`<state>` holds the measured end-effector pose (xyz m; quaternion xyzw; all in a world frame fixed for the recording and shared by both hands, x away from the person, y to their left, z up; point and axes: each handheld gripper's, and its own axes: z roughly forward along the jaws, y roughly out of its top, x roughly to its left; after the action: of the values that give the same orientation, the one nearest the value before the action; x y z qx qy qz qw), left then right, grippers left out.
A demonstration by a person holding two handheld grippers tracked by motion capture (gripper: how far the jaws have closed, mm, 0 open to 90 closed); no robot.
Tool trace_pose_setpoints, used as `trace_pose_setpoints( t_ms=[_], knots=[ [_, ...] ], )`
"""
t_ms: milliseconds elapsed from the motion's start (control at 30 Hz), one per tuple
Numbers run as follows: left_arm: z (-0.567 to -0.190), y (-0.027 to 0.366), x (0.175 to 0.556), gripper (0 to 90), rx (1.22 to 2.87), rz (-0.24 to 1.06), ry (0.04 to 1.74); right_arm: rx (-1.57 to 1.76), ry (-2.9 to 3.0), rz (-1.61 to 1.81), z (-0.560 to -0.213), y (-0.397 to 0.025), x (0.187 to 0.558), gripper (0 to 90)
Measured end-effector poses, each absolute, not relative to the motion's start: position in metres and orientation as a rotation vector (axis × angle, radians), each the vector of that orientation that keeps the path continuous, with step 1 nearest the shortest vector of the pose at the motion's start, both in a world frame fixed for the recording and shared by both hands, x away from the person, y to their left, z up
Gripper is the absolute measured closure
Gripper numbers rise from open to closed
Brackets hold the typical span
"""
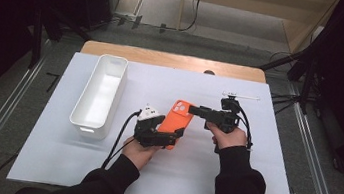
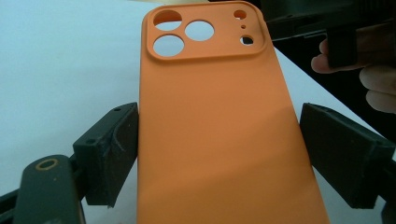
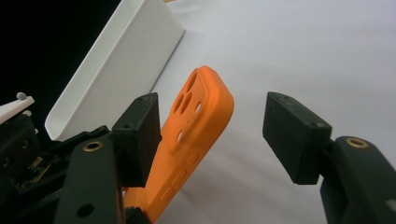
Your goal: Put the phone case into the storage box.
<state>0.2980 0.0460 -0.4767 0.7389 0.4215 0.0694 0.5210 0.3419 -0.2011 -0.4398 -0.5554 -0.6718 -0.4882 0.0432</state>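
Note:
An orange phone case (image 1: 178, 117) hangs tilted above the white table sheet (image 1: 250, 178), its camera cut-outs at the far end. My left gripper (image 1: 170, 138) is shut on its near end, and in the left gripper view the two jaws of that gripper (image 2: 219, 154) press the long sides of the case (image 2: 219, 116). My right gripper (image 1: 192, 110) comes in from the right at the camera end. In the right gripper view that gripper (image 3: 210, 135) stands open, and the top of the case (image 3: 201, 112) lies between the jaws, close to the left one.
A long white bin (image 1: 114, 60) stands empty at the left of the sheet and also appears beyond the case as the bin (image 3: 116, 60). A thin white stick (image 1: 241, 95) lies at the back right. The person's right hand (image 2: 373, 79) is beside the case.

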Motion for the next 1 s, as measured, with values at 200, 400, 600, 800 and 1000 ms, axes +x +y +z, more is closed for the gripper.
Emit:
trace_pose_setpoints(
  t_ms=[200,400,600,800,1000],
  knots=[
    [-0.4777,0.0445,0.2971,14.6,1.779,0.163,1.006,-1.706,-2.032,-1.474,-0.4414,-0.2006,0.3439,41.7],
    [-0.4778,0.0441,0.2968,14.5,1.783,0.154,1.005,-1.709,-2.008,-1.456,-0.4417,-0.1989,0.3442,49.1],
    [-0.4778,0.044,0.2967,14.5,1.778,0.143,1.007,-1.717,-1.947,-1.445,-0.4432,-0.2001,0.3462,56.8],
    [-0.4773,0.0441,0.2963,14.5,1.772,0.14,1.006,-1.723,-1.9,-1.454,-0.4428,-0.2027,0.3468,66.3],
    [-0.4776,0.0432,0.2957,14.5,1.777,0.147,1.0,-1.722,-1.876,-1.458,-0.4428,-0.2044,0.347,68.4]
  ],
)
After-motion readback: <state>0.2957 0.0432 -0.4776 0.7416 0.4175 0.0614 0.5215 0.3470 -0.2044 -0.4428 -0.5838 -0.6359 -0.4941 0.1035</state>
